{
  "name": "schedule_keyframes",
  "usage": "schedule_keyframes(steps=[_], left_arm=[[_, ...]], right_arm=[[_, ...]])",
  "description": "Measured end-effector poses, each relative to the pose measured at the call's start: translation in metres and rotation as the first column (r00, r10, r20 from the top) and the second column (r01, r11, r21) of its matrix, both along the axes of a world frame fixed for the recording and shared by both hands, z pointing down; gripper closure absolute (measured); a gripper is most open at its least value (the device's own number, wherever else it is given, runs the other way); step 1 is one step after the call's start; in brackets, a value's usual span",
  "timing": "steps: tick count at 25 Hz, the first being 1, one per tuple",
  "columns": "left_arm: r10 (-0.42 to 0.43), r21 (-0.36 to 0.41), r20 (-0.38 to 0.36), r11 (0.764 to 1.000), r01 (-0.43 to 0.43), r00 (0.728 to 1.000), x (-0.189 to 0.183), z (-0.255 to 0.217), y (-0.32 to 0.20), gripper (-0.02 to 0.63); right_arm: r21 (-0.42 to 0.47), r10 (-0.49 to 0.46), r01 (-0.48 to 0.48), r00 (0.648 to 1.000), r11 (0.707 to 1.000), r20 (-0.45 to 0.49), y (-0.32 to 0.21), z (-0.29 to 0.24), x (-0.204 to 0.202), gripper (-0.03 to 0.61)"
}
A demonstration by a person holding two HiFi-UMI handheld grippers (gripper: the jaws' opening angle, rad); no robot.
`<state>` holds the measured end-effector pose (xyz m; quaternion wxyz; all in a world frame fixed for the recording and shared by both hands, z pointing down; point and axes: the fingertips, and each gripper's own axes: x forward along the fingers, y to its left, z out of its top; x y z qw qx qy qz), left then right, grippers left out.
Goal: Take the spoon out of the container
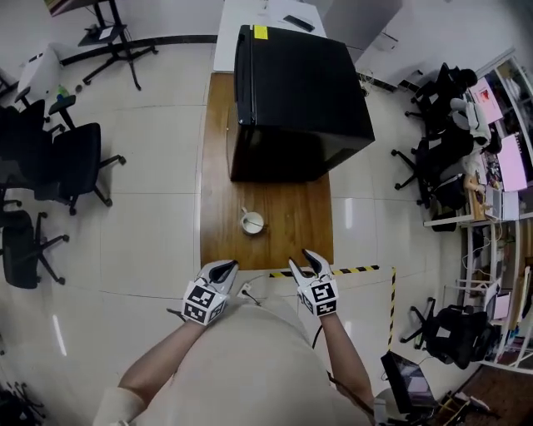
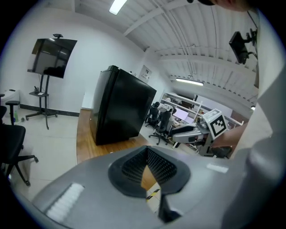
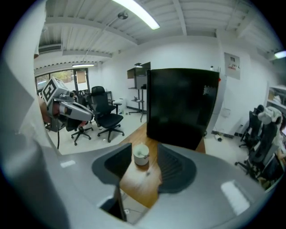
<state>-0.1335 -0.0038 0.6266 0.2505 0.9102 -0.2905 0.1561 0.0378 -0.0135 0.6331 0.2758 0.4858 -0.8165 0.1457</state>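
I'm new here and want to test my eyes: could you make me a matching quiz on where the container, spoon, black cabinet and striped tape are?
1 container
2 spoon
3 black cabinet
4 striped tape

A far end of the table
B on the floor
C inside the container
D bare wood mid-table

Pairs: 1-D, 2-C, 3-A, 4-B

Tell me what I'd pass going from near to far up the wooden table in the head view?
Wooden table's near edge → white cup with the spoon in it → big black cabinet → white table behind it.
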Motion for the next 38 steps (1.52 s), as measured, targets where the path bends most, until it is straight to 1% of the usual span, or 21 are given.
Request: schedule_keyframes(steps=[4,8,12,15,16,18,22,24,28,31,37,38], left_arm=[[0.019,-0.011,-0.012,1.000,-0.020,1.000,-0.008,0.012,-0.015,0.611],[-0.008,-0.032,-0.002,0.999,0.008,1.000,-0.022,0.023,-0.024,0.611],[-0.044,-0.028,0.032,0.999,0.045,0.999,-0.027,0.030,-0.037,0.611],[-0.035,-0.014,0.071,0.999,0.036,0.997,-0.016,0.031,-0.037,0.611],[-0.040,-0.012,0.078,0.999,0.041,0.996,-0.012,0.030,-0.036,0.611],[-0.078,-0.006,0.078,0.997,0.078,0.994,-0.008,0.023,-0.039,0.611],[-0.177,-0.005,0.086,0.984,0.178,0.981,-0.006,0.011,-0.058,0.611],[-0.205,-0.002,0.093,0.979,0.206,0.974,-0.003,0.009,-0.063,0.611],[-0.208,0.021,0.121,0.978,0.207,0.971,0.002,0.005,-0.069,0.611],[-0.209,0.009,0.150,0.978,0.210,0.966,0.004,0.009,-0.068,0.611],[-0.228,-0.022,0.178,0.972,0.235,0.957,0.004,0.014,-0.069,0.611],[-0.233,-0.022,0.183,0.970,0.241,0.955,0.004,0.013,-0.070,0.611]], right_arm=[[-0.021,-0.048,0.047,0.997,0.999,-0.068,-0.018,0.004,-0.016,0.400],[-0.049,-0.107,0.102,0.989,0.994,-0.099,-0.024,0.012,-0.027,0.399],[-0.051,-0.151,0.146,0.983,0.988,-0.103,-0.041,0.023,-0.025,0.399],[-0.062,-0.204,0.198,0.972,0.978,-0.118,-0.049,0.042,-0.025,0.399],[-0.071,-0.234,0.226,0.963,0.972,-0.132,-0.051,0.049,-0.026,0.399],[-0.097,-0.301,0.289,0.941,0.953,-0.155,-0.054,0.062,-0.031,0.399],[-0.136,-0.409,0.391,0.900,0.910,-0.149,-0.067,0.081,-0.048,0.399],[-0.167,-0.454,0.429,0.877,0.888,-0.156,-0.070,0.098,-0.053,0.399],[-0.235,-0.531,0.486,0.825,0.842,-0.195,-0.078,0.140,-0.057,0.399],[-0.283,-0.572,0.510,0.791,0.813,-0.218,-0.081,0.169,-0.057,0.399],[-0.326,-0.606,0.530,0.769,0.783,-0.206,-0.087,0.195,-0.062,0.400],[-0.329,-0.612,0.535,0.764,0.778,-0.204,-0.087,0.197,-0.063,0.411]])
